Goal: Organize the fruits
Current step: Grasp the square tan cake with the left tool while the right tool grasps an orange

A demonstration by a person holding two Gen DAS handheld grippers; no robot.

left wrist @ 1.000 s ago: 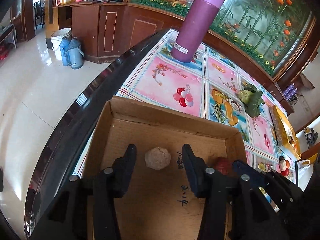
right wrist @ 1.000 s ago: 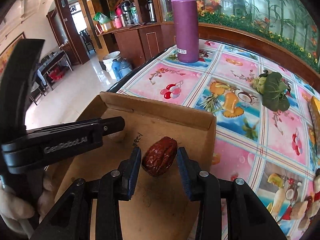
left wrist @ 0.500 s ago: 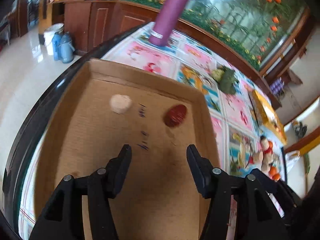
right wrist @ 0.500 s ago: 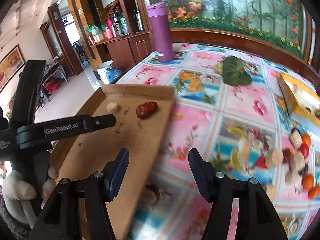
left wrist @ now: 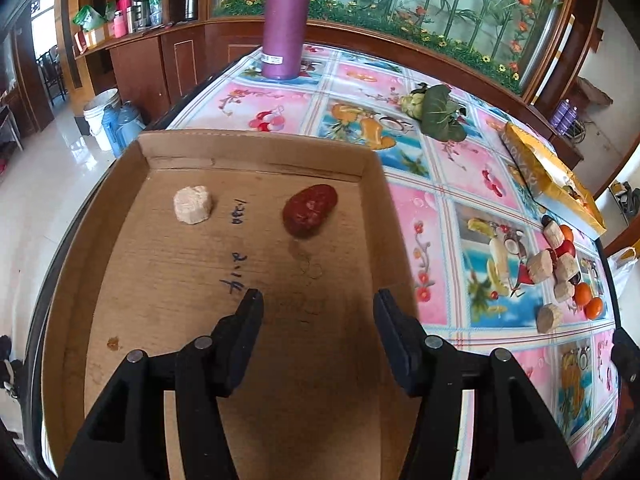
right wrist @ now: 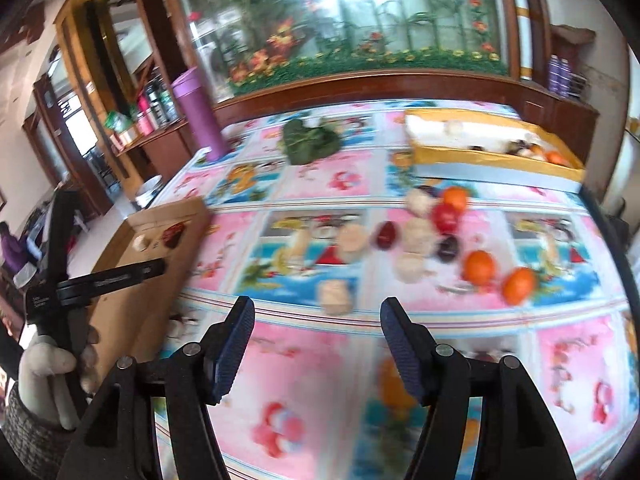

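A shallow cardboard box (left wrist: pixel 256 148) lies at the table's left edge. Inside it are a pale beige chunk (left wrist: pixel 192 204) and a dark red date (left wrist: pixel 309 216). My left gripper (left wrist: pixel 318 308) is open and empty above the box floor, well short of both. My right gripper (right wrist: pixel 316 316) is open and empty over the tablecloth, facing a loose pile of fruit: orange fruits (right wrist: pixel 479 267), red fruits (right wrist: pixel 445 216) and several beige chunks (right wrist: pixel 336 295). The box also shows in the right wrist view (right wrist: pixel 160 216), with the left gripper's body over it.
A tall purple bottle (left wrist: pixel 286 20) stands at the table's far side. A green leafy fruit (left wrist: pixel 434 112) lies mid-table. A yellow tray (right wrist: pixel 492 156) with a few items stands at the far right. The table's dark rim (left wrist: pixel 72 236) runs beside the box.
My right gripper let go of the red date in the box, drew back and swung right to face the fruit pile. My left gripper pulled back from the beige chunk.
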